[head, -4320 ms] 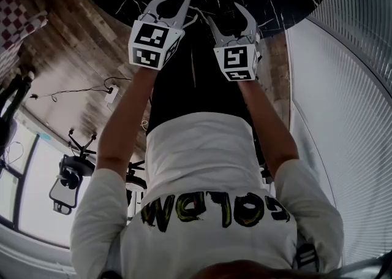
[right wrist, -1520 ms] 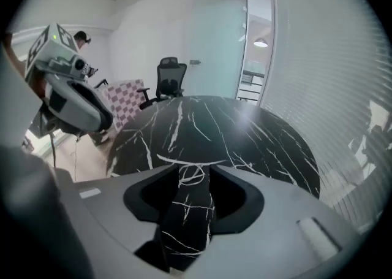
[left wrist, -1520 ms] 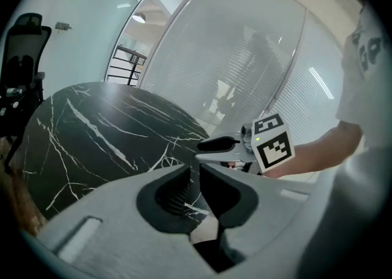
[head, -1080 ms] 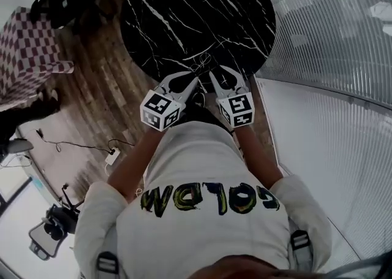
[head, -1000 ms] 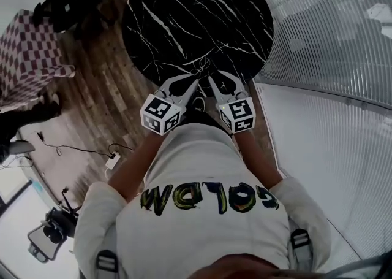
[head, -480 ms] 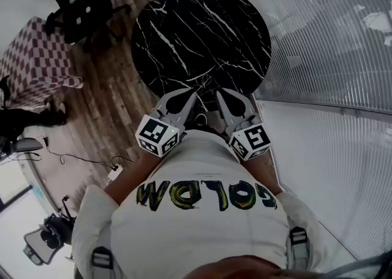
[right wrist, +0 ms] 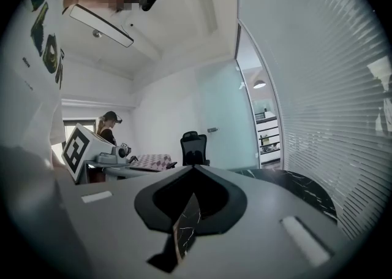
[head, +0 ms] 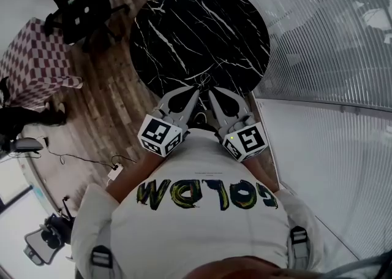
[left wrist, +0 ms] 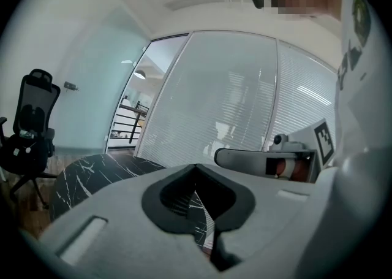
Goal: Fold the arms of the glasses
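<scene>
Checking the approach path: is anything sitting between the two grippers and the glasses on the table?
Nothing visible does. The glasses lie by the near edge of the table, just ahead of the tips of the left gripper and right gripper. Both grippers are shut and empty.

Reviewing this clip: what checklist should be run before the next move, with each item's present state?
1. Left gripper jaws together, nothing between them: ok.
2. Right gripper jaws together, nothing between them: ok.
3. Glasses lying on the black marble table, by its near edge: ok.
4. Arms of the glasses folded: cannot tell, too small in the head view.
5. Glasses visible in either gripper view: not ok.
</scene>
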Motion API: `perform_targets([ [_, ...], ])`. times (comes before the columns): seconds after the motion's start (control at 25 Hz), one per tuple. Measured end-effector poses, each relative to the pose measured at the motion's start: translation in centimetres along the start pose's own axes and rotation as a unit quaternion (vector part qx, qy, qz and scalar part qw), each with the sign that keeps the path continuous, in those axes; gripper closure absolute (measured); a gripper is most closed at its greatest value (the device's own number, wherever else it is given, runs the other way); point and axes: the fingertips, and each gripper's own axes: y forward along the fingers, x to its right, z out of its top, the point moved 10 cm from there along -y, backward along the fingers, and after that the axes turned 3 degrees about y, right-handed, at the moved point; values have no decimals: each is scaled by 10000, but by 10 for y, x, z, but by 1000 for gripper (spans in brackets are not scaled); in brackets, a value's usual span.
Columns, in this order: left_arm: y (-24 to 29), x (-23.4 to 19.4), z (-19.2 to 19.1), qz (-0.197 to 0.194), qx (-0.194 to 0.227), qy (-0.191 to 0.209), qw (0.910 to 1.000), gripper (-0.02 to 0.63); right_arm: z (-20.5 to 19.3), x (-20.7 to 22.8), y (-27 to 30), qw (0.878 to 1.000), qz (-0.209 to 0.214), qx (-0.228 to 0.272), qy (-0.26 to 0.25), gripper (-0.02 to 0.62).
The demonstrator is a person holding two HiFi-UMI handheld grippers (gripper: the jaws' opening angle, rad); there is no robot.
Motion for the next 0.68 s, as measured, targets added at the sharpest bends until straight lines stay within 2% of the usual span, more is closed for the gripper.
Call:
perform_targets([
  [0.16,0,1,-6,-2,-38,-19,10000,606,-7,-1,-3,9999,-2,50,117,592],
  [0.68,-6,13,-11,182,-37,-86,9998,606,-6,0,-18,9999,-16,97,24,592],
])
